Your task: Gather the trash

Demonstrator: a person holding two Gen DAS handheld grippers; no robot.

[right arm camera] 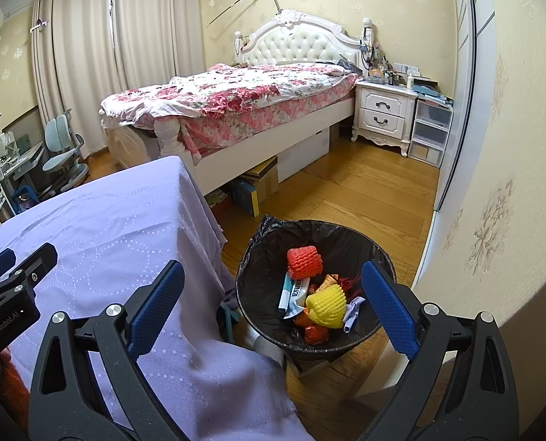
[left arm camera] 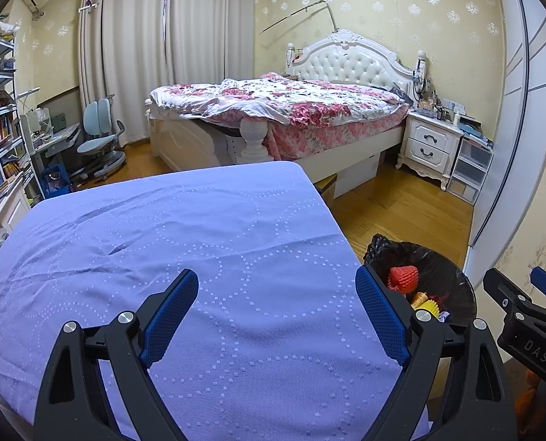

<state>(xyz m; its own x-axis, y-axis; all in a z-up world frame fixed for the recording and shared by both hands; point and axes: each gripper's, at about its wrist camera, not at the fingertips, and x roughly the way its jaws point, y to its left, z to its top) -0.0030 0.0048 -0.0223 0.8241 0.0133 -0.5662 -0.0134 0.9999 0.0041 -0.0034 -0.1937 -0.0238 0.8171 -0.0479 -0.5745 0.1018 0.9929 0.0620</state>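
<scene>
two grippers, left gripper (left arm camera: 276,290) and right gripper (right arm camera: 273,283), hang with jaws spread wide and empty above the lilac tablecloth (left arm camera: 184,242); trash (right arm camera: 318,294) lies inside the black-lined bin (right arm camera: 346,237) beside the table's right edge.

Lilac dotted-ring tablecloth (left arm camera: 199,228), black-lined bin (right arm camera: 346,235), red (right arm camera: 305,261) and yellow foam nets (right arm camera: 327,305), pink floral quilt (right arm camera: 236,99).

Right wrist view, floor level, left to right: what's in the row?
Blue desk chair → purple-covered table → black-lined trash bin → white nightstand → clear plastic drawer unit.
</scene>
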